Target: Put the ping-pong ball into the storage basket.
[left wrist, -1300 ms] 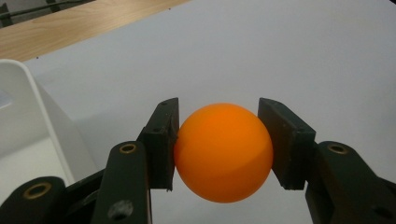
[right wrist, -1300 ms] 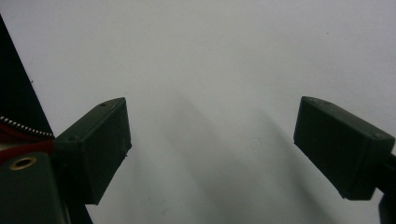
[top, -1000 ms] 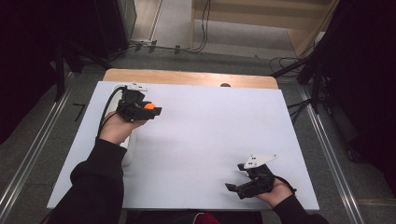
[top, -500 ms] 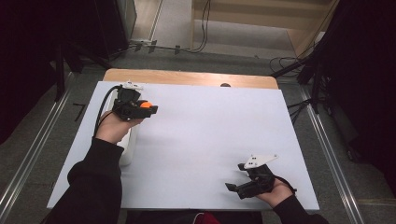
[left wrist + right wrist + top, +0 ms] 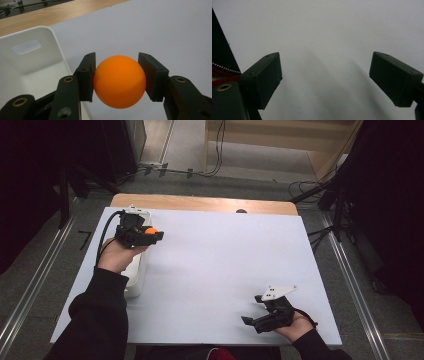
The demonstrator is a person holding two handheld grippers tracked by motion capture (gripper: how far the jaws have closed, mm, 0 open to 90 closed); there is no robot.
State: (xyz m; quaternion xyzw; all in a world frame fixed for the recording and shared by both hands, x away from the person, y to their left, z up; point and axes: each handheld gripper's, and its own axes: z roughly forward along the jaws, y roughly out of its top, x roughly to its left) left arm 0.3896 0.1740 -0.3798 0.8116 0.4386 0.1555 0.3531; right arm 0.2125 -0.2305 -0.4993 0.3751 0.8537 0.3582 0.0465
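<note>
Ball (image 5: 119, 81) pinched in left hand-held gripper (image 5: 150, 234), hovering just beside white bin (image 5: 136, 275), not dropped in yet. Right hand-held gripper (image 5: 325, 80) spread wide, idle, well apart from bin.

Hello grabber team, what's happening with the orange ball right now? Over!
Left gripper shut on orange ball, held beside the white bin. Right gripper open, nothing between its jaws, near the white table's front edge. Nothing in the way.
</note>
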